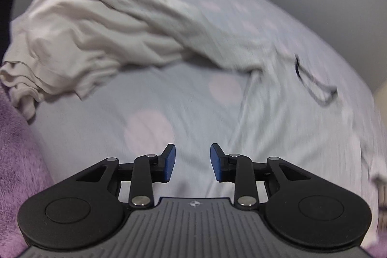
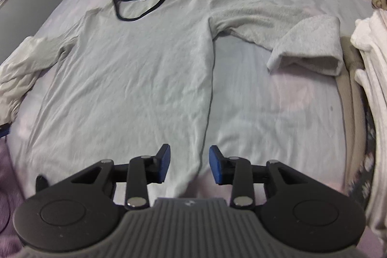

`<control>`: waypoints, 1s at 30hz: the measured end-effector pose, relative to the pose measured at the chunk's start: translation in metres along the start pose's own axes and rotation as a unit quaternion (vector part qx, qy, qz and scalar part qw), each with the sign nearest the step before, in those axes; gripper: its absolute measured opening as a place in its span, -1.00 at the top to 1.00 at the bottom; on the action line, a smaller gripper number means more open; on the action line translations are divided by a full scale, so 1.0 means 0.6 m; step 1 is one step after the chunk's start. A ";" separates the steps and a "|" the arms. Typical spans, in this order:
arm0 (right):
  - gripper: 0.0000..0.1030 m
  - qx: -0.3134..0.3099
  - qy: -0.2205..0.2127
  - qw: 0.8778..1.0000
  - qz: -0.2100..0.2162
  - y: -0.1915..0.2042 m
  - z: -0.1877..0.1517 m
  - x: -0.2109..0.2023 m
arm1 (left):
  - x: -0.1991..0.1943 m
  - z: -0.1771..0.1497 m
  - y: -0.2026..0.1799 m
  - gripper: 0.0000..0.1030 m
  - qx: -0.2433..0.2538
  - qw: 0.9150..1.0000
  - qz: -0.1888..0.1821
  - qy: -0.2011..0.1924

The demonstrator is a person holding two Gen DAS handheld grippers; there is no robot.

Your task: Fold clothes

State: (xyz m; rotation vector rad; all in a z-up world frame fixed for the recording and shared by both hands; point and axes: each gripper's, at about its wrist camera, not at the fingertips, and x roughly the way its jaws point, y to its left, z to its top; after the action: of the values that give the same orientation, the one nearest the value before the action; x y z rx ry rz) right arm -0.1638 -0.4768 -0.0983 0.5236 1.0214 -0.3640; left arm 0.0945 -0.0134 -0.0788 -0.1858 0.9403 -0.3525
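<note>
Both claws agape, right claw (image 2: pixel 189 165) over shirt (image 2: pixel 125 69) hem, bed (image 2: pixel 278 117)

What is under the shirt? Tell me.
The shirt lies flat on the spotted bedsheet, which shows all around it. The sheet beneath the shirt's body is covered, so anything there cannot be seen.

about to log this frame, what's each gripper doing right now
Left gripper: open, holding nothing, over the bedsheet.
Right gripper: open, holding nothing, jaws either side of the shirt edge.
</note>
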 end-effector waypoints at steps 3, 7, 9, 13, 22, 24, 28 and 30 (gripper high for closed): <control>0.25 0.004 -0.007 1.000 0.003 0.020 0.013 0.020 | 0.004 0.025 0.016 0.45 -0.027 0.999 0.013 -0.038; 0.22 -0.004 -0.026 1.000 0.003 0.053 0.035 0.037 | 0.013 0.058 0.040 0.45 -0.061 0.995 0.023 -0.070; 0.15 -0.013 -0.033 0.999 -0.001 0.070 0.049 0.046 | 0.022 0.072 0.051 0.45 -0.071 0.995 0.026 -0.072; 0.11 -0.047 -0.044 0.998 -0.022 0.106 0.071 0.081 | 0.041 0.095 0.073 0.45 -0.083 0.993 0.032 -0.077; 0.10 -0.028 -0.113 0.993 -0.032 0.122 0.072 0.146 | 0.057 0.158 0.150 0.45 -0.100 0.986 0.061 -0.117; 0.06 -0.033 -0.113 0.993 -0.023 0.129 0.069 0.153 | 0.058 0.179 0.167 0.45 -0.095 0.985 0.068 -0.129; 0.02 -0.042 -0.112 0.993 -0.010 0.137 0.064 0.164 | 0.067 0.232 0.189 0.45 -0.072 0.983 0.079 -0.146; 0.02 -0.037 -0.113 0.993 -0.001 0.136 0.061 0.169 | 0.077 0.257 0.193 0.45 -0.059 0.984 0.080 -0.149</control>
State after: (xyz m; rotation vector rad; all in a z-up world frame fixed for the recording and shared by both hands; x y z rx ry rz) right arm -0.0467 -0.4351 -0.1523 0.4041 0.8141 -0.3770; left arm 0.2700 0.0772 -0.0599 -0.2612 0.6741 -0.1151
